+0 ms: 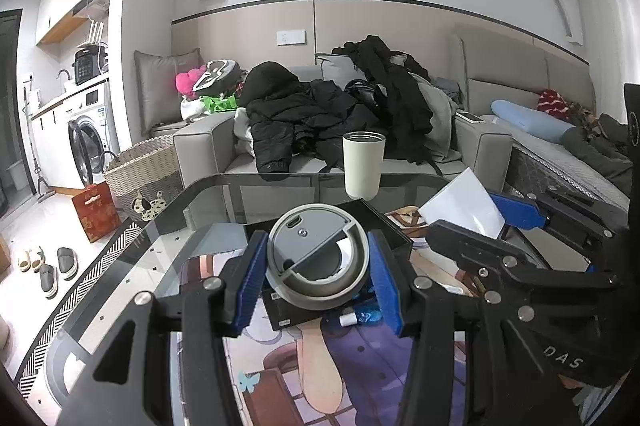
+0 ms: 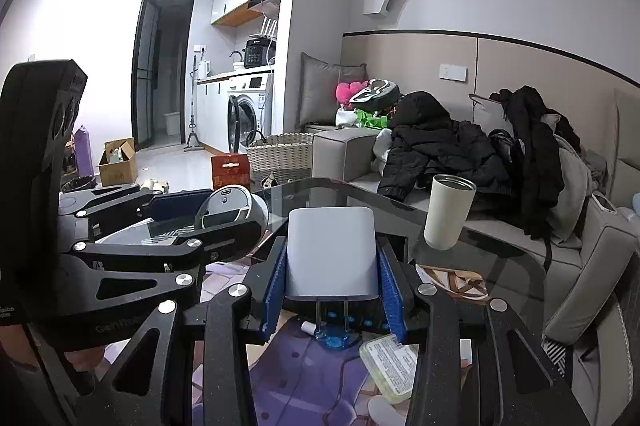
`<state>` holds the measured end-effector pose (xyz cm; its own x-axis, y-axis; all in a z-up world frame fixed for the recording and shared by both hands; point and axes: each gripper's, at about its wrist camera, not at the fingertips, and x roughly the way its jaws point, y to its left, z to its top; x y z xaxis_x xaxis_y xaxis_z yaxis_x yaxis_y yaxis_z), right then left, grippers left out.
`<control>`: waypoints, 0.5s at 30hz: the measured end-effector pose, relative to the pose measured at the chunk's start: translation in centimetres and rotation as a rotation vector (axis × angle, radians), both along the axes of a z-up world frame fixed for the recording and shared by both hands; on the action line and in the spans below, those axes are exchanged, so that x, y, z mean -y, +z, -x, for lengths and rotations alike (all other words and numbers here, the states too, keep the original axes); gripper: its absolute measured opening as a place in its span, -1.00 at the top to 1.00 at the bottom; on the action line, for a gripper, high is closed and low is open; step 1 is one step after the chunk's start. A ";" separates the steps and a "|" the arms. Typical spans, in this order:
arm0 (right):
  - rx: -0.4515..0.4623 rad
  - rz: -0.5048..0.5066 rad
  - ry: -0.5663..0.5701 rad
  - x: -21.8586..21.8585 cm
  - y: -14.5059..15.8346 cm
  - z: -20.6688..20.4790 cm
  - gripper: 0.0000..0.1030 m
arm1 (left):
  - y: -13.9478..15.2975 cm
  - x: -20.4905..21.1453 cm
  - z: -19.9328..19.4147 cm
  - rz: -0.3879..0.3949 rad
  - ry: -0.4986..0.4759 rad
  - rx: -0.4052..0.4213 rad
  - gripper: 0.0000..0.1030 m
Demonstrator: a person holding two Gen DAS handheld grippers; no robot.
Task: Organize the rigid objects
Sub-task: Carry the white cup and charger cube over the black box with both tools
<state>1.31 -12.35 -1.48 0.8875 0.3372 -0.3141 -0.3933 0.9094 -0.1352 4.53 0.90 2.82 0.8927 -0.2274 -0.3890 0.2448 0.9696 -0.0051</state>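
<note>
My left gripper (image 1: 317, 266) is shut on a round grey cup lid (image 1: 318, 258) and holds it above a black box (image 1: 384, 226) on the glass table. The lid also shows in the right wrist view (image 2: 230, 212). My right gripper (image 2: 333, 286) is shut on a white rounded box (image 2: 332, 250), seen in the left wrist view as a white slab (image 1: 464, 204). A cream tumbler (image 1: 363, 164) stands open-topped at the table's far edge, ahead of both grippers; it shows in the right wrist view too (image 2: 448, 212).
The glass table (image 1: 168, 238) carries a purple illustrated mat (image 2: 304, 378), a small blue bottle (image 2: 334, 340) and a pale labelled case (image 2: 390, 362). Behind it is a grey sofa (image 1: 486, 146) piled with black clothes. A wicker basket (image 1: 140, 170) and red box (image 1: 96, 210) sit on the floor at left.
</note>
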 end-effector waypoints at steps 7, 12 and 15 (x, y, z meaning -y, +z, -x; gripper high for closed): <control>-0.003 -0.012 -0.038 -0.2 0.6 -2.6 0.18 | 0.7 0.1 -3.2 0.014 0.036 0.005 0.05; 0.023 -0.018 -0.088 -0.5 1.3 -5.6 0.18 | 1.4 0.1 -6.1 0.029 0.077 0.026 0.06; 0.028 -0.033 -0.114 -0.6 2.0 -7.4 0.18 | 1.8 -0.1 -7.4 0.061 0.096 0.016 0.06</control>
